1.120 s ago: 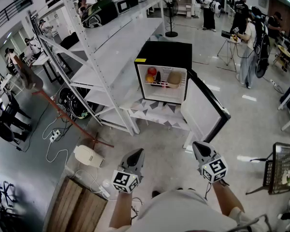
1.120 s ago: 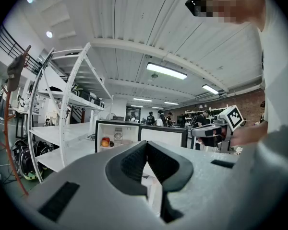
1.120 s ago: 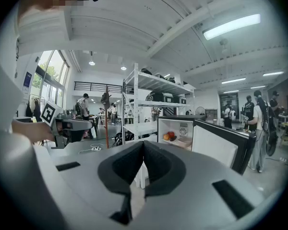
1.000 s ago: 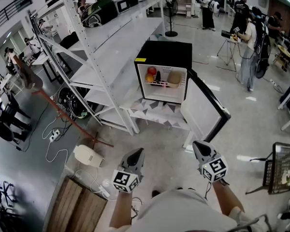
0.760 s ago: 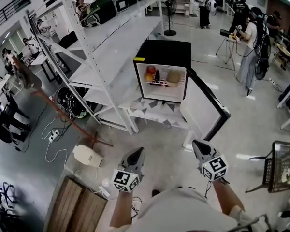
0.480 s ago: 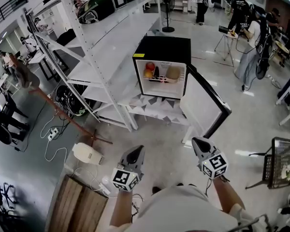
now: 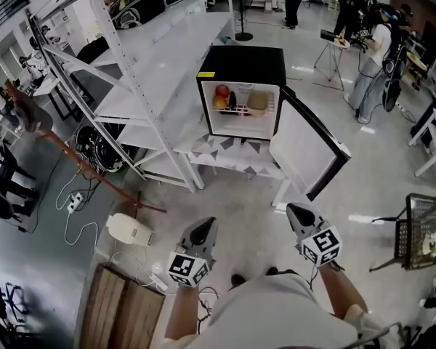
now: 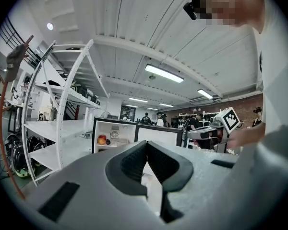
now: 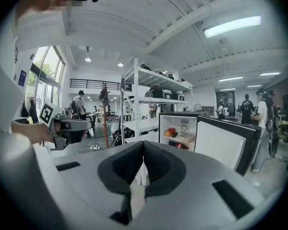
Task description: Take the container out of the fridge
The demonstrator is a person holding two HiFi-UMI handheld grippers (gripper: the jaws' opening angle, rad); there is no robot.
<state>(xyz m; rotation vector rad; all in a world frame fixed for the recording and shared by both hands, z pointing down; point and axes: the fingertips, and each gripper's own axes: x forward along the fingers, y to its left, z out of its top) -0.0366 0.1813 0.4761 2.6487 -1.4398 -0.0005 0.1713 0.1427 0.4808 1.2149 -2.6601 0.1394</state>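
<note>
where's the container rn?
Head view, upper centre: the container sits inside the open fridge, at the right, with the fruit to its left.

The room is bright, lit by long white lights (image 8: 164, 74) on the ceiling and by daylight from tall windows (image 9: 48, 78). The inside of the fridge (image 7: 240, 111) glows white, the floor (image 7: 370, 187) shines a little, and shadows are soft. Every picture bends round at the edges, and both gripper views have black corners and fuzzy close-up parts.
</note>
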